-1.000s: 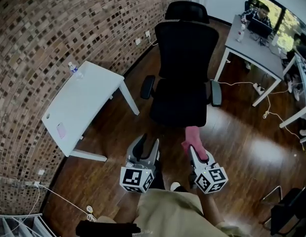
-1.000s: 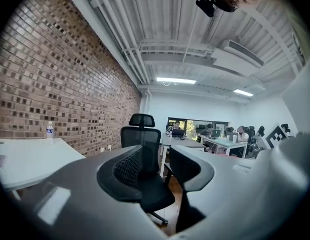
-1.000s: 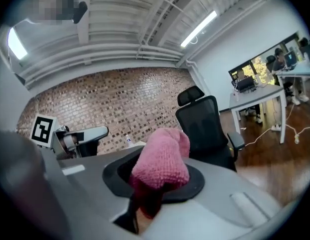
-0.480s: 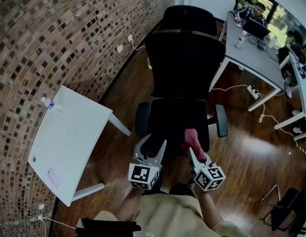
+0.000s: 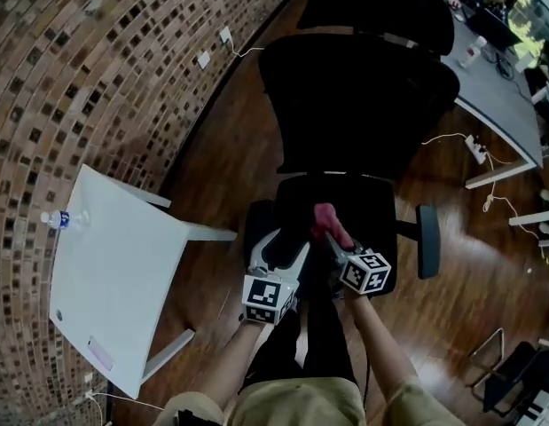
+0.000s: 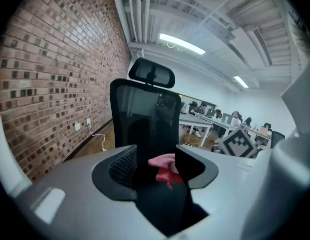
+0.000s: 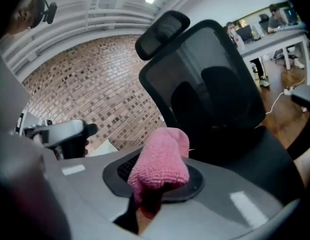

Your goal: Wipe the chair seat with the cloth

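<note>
A black office chair (image 5: 358, 105) with a mesh back and headrest faces me; its seat (image 5: 367, 211) lies just beyond both grippers. My right gripper (image 5: 332, 236) is shut on a bunched pink cloth (image 5: 325, 219), which hangs over the seat's front part. In the right gripper view the pink cloth (image 7: 160, 165) bulges out between the jaws, with the chair back (image 7: 205, 79) behind. My left gripper (image 5: 287, 242) stands open over the seat's left front, nothing between its fingers; its own view shows the chair back (image 6: 142, 114) and the pink cloth (image 6: 165, 165) to the right.
A white side table (image 5: 114, 273) with a water bottle (image 5: 59, 219) stands at the left along the brick wall (image 5: 97, 69). The chair's armrests (image 5: 427, 240) flank the seat. A grey desk (image 5: 509, 87) with cables under it and people behind it is at the upper right.
I have come closer to the chair: both grippers moved forward from the floor in front of it to over the seat's front. The cloth stays held in the right gripper.
</note>
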Available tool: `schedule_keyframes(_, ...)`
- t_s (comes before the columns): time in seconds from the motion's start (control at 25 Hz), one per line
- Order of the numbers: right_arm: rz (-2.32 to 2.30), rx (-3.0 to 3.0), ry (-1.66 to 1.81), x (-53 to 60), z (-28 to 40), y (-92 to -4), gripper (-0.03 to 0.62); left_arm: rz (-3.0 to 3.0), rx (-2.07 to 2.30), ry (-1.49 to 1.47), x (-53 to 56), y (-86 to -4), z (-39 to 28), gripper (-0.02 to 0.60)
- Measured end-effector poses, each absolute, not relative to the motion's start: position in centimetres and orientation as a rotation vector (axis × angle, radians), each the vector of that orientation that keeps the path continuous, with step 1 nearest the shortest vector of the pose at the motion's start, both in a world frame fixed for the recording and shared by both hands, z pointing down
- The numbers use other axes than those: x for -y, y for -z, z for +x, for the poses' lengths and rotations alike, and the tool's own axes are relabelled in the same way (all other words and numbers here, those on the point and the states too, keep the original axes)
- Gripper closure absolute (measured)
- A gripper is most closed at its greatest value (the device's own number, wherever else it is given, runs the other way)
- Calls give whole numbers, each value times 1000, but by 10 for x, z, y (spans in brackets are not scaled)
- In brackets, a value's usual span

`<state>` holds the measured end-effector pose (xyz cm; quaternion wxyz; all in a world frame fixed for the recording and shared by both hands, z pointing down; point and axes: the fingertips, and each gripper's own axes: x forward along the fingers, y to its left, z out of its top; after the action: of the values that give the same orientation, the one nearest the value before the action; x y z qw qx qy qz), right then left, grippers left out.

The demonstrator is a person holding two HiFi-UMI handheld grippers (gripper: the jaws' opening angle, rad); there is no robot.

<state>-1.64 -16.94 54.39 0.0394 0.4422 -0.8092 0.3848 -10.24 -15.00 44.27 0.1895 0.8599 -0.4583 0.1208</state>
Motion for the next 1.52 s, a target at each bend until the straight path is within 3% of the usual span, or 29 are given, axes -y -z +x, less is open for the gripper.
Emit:
schedule_keyframes(0.44, 1114, 2395, -1257, 313, -119, -768, 526, 2272, 1279, -421, 207, -519, -98, 368)
schedule_keyframes(0.56, 1109, 2323, -1240, 311, -110, -806, 530, 2270, 1270, -458, 211, -533, -95, 368)
schedule_keyframes(0.68, 1252, 2160, -1069, 315, -29, -826, 533, 2286, 1245, -473, 217, -549, -83, 368)
schedule_keyframes(0.88, 1618, 1630, -788, 316, 218, -824, 533, 2296, 1219, -467, 230, -559, -52, 368)
schedule_keyframes(1.0, 1625, 1533, -759, 319, 266, -816, 533, 2276, 1210, -468, 228, -571, -44, 368)
schedule_keyframes(1.12, 1522, 1710, -917, 320, 200, -817, 533, 2241, 1232, -483, 229, -575, -47, 368)
schedule_keyframes(1.36, 969, 2271, -1271, 283, -91, -786, 533, 2211, 1310, -487, 230, -566, -78, 373)
schedule_keyframes(1.44, 951, 2214, -1271, 272, -127, -783, 533, 2207, 1331, -474, 232, -558, -85, 380)
schedule_keyframes(1.52, 1037, 2140, -1199, 271, -108, -802, 533, 2219, 1323, -490, 230, -554, -86, 383)
